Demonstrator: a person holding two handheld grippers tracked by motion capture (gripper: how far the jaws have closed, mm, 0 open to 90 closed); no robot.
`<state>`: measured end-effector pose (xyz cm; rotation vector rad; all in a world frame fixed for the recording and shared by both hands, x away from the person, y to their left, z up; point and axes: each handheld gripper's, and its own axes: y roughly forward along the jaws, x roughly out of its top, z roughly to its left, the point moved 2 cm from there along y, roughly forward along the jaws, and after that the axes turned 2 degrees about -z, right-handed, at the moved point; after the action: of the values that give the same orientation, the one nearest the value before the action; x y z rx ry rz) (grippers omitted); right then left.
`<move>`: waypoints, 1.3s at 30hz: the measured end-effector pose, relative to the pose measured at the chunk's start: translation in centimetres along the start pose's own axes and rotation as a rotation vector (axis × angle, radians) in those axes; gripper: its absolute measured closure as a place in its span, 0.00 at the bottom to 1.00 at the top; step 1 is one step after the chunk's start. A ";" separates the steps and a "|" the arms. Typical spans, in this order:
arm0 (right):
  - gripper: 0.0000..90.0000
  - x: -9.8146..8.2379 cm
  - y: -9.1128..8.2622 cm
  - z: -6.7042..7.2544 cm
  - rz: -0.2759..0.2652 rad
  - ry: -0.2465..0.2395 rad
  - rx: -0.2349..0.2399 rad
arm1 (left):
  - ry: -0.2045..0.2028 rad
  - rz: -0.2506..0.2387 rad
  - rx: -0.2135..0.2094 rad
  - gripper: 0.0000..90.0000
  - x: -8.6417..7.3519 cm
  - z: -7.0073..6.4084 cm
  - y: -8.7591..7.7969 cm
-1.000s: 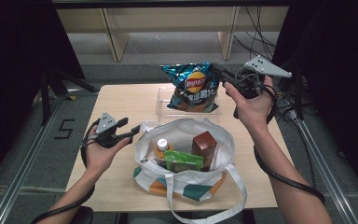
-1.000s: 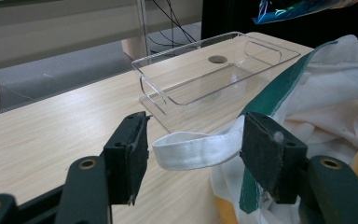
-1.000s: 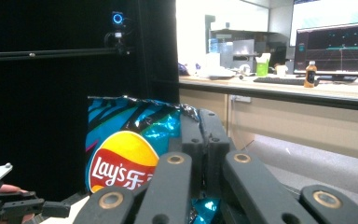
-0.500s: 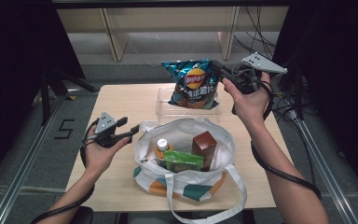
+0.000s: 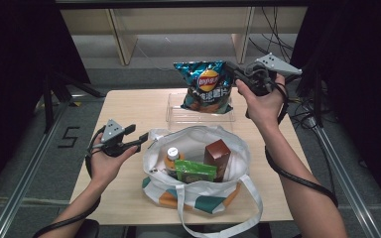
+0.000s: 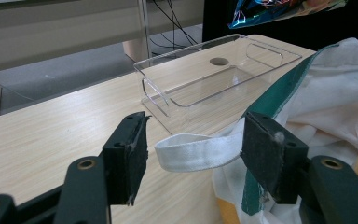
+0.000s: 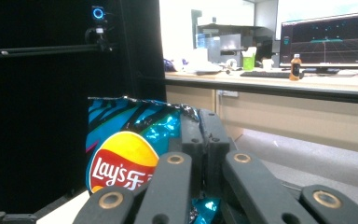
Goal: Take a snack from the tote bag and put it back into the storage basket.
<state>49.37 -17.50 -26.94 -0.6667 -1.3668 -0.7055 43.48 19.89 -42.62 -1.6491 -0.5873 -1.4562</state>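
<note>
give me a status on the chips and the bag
Right hand-held gripper shut on chip bag, held above clear tray. Left hand-held gripper open at tote bag rim. Nothing blocking.

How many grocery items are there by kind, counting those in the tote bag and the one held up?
Chip bags: 1
Bottles: 1
Brown cartons: 1
Green packets: 1
Total: 4

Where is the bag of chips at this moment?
In the high view the bag of chips hangs at the far side of the table, above the clear plastic tray, its upper right edge pinched in the right gripper.
</note>
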 end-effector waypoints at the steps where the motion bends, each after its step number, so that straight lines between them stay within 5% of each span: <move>1: 1.00 0.0 0.1 -0.1 -0.006 -0.006 0.000 | -0.002 0.004 0.005 0.44 0.0 0.0 0.0; 39: 1.00 -0.7 2.9 -2.2 0.012 0.032 -0.049 | 0.006 -0.001 0.000 0.44 -0.1 0.1 0.1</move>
<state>52.93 -17.33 -27.90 -0.6995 -1.3186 -0.7389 43.60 19.96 -42.71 -1.6442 -0.5849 -1.4618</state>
